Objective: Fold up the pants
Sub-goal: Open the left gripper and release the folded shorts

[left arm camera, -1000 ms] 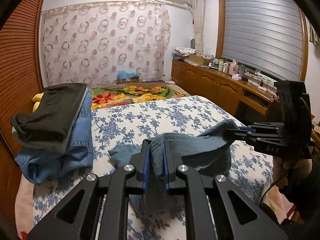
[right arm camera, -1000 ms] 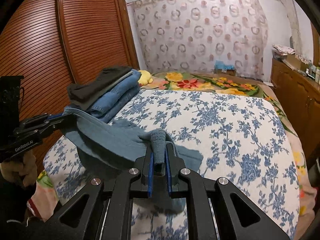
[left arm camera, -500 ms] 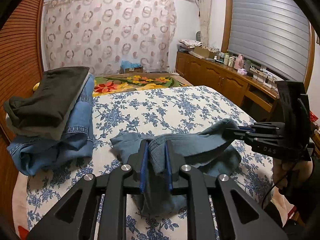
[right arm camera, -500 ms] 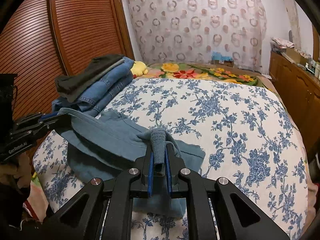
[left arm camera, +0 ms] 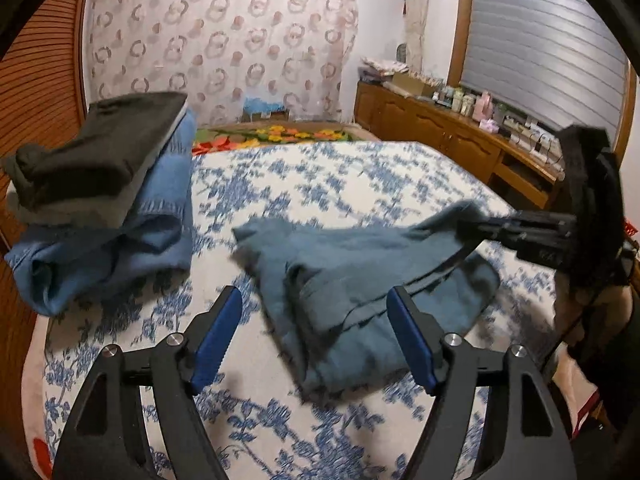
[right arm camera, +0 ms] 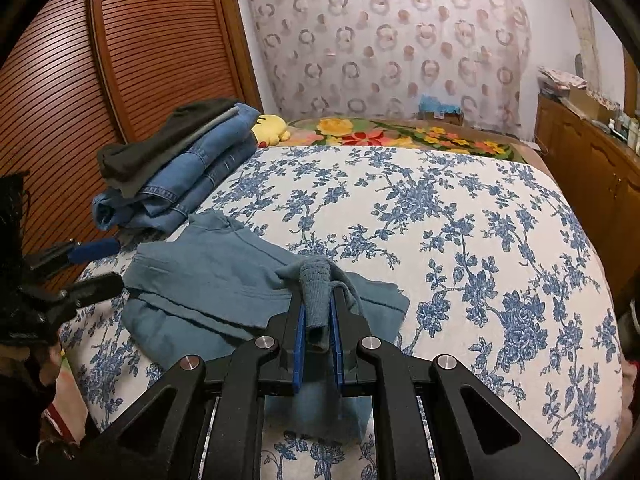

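Observation:
The teal-blue pants (left arm camera: 352, 276) lie folded in layers on the flowered bedspread (left arm camera: 320, 184), near the bed's front edge. My left gripper (left arm camera: 316, 340) is open, its blue pads (left arm camera: 216, 336) spread either side of the pants' near end, holding nothing. My right gripper (right arm camera: 318, 340) is shut on the ribbed cuff of the pants (right arm camera: 224, 280) and holds that corner just above the bed. In the left wrist view the right gripper (left arm camera: 476, 226) pinches the pants' right corner. In the right wrist view the left gripper (right arm camera: 104, 266) stands open at the pants' left edge.
A stack of folded clothes (left arm camera: 104, 196), dark pants on blue jeans, sits at the bed's left side by the wooden wardrobe doors (right arm camera: 80, 80). A yellow plush toy (right arm camera: 272, 130) lies behind it. A wooden cabinet (left arm camera: 440, 136) with bottles runs along the right wall.
My left gripper opened and let go of the pants, which dropped onto the bed. Both grippers came lower. The right gripper kept its hold on the cuff.

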Available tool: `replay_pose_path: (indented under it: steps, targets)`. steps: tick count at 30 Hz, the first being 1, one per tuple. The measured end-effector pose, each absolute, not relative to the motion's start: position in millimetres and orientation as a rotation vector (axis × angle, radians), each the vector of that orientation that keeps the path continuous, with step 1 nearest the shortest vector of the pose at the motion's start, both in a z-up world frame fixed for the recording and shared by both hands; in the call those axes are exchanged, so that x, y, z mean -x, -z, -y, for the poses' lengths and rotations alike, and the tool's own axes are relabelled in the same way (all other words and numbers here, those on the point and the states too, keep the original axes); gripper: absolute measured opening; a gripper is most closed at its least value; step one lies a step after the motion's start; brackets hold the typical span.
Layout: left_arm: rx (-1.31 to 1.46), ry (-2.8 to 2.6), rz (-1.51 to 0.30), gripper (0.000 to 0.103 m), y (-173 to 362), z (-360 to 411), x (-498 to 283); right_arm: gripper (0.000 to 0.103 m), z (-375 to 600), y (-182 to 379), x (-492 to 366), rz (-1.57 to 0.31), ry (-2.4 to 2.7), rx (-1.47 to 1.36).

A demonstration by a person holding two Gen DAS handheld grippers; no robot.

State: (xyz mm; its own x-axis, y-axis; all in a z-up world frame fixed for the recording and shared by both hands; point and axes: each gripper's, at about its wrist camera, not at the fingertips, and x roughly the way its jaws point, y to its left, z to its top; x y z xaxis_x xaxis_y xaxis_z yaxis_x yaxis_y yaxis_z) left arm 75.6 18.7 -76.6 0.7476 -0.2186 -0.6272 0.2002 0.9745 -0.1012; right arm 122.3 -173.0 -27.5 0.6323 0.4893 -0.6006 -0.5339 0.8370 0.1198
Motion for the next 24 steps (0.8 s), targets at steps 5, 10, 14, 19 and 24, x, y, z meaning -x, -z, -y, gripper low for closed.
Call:
replay_pose_path:
  steps: [5,10,14,19,24]
  targets:
    - [0.03,0.216,-0.715,0.075,84,-27,-69,0.041,181,25,-113,-0.648,-0.562,0.103]
    - [0.005,0.192,-0.752,0.075,93,-34,-69,0.045,185,32,-104,-0.681,-0.615,0.145]
    - [0.004,0.169,-0.786,0.075,100,-39,-76,0.047,181,44,-108,-0.729,-0.621,0.187]
    - [-0.039,0.163,-0.793,0.075,98,-34,-86,0.047,169,48,-123,-0.768,-0.593,0.237]
    - [-0.063,0.16,-0.785,0.075,92,-30,-103,0.047,154,48,-136,-0.77,-0.574,0.304]
